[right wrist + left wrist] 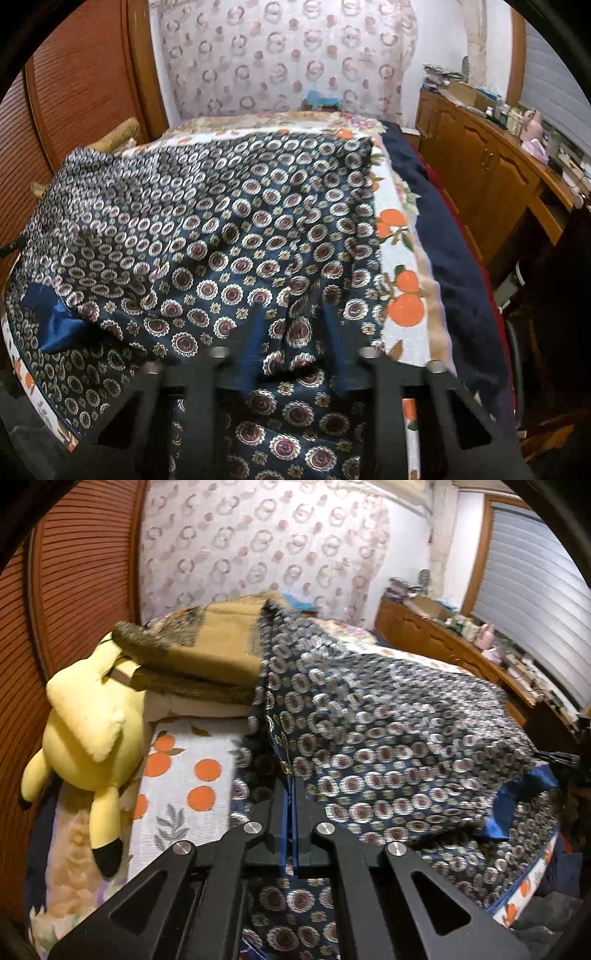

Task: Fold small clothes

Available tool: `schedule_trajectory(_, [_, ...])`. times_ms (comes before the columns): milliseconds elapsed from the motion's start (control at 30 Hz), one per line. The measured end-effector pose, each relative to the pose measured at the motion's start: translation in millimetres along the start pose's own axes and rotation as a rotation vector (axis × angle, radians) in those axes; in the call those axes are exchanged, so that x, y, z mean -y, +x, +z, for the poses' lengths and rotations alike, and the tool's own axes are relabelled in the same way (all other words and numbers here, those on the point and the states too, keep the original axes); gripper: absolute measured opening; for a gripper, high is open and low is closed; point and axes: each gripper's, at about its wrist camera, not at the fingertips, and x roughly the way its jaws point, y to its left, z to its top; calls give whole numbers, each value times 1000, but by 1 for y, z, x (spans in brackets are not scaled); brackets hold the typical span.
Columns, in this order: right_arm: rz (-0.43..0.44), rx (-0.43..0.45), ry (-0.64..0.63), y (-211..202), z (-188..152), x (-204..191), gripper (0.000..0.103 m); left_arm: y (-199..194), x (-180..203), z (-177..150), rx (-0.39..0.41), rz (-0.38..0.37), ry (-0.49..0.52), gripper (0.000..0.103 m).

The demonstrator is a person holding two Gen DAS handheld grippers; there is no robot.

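A navy garment with round medallion print and blue satin trim (388, 746) lies spread over the bed; it also fills the right wrist view (229, 236). My left gripper (290, 805) is shut on the garment's blue-edged fold, holding it up from the bed. My right gripper (295, 332) has its fingers apart, with the patterned cloth draped over and between them; the blue pads (251, 354) show through the folds. A blue satin lining (51, 317) shows turned out at the left.
A yellow plush toy (88, 731) and folded tan and olive blankets (207, 653) sit at the left. An orange-print sheet (402, 295) covers the bed. Wooden cabinets (487, 177) with clutter stand along the right. A louvered wooden door (81, 568) stands to the left.
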Motion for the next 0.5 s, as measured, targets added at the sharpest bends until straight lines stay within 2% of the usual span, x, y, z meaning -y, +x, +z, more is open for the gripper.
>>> schedule_trajectory(33, [10, 3, -10, 0, 0, -1, 5, -3, 0, 1, 9, 5, 1, 2])
schedule_trajectory(267, [4, 123, 8, -49, -1, 13, 2, -46, -9, 15, 122, 15, -33, 2])
schedule_trajectory(400, [17, 142, -3, -80, -7, 18, 2, -53, -17, 13, 128, 41, -38, 2])
schedule_trajectory(500, [44, 106, -21, -86, -19, 14, 2, -46, -20, 8, 102, 68, -37, 2])
